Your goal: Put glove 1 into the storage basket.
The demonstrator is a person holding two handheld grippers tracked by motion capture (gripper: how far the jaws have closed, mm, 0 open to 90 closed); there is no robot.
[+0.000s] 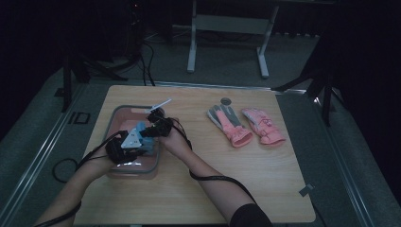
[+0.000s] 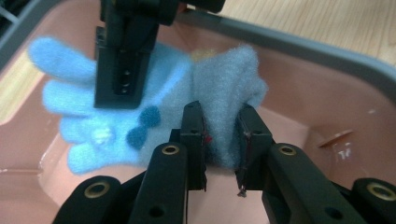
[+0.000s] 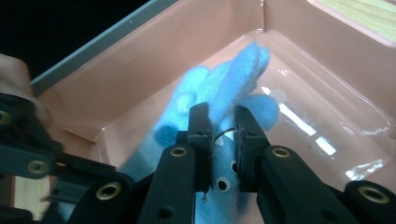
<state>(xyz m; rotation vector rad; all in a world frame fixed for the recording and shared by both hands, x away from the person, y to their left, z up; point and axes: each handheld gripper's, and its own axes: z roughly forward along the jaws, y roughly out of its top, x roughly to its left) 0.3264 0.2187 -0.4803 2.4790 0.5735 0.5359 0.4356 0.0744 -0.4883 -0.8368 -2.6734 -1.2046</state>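
Fleece is what both grippers have hold of: a light blue glove [image 2: 116, 116] with darker blue dots and a small face printed on it, hanging inside the pink tub [image 2: 322, 102] just above its floor. The left gripper [image 2: 222, 135] has its jaws clamped on the cuff, a thick fold of pale blue pile bunched between the two pads and bulging out above them. The right gripper [image 3: 223, 135] has its jaws clamped on the glove's body near the printed eyes, with the glove's fingers running away beyond the jaw tips toward the far corner of the tub; in the left gripper view the same gripper comes down from above, to the left of that gripper's own jaws, onto the palm. In the high view both grippers sit over the tub at the left of the wooden table [image 1: 198, 189], while a pair of pink gloves [image 1: 246, 124] lies well apart to the right. Judging by how it folds, the glove is very light, limp and squashy, not fragile and not slippery, since the pile grips the pads. It should sag wherever unsupported, so the doubled cuff and the flat of the palm look like the surest places to pinch, not a single thin finger
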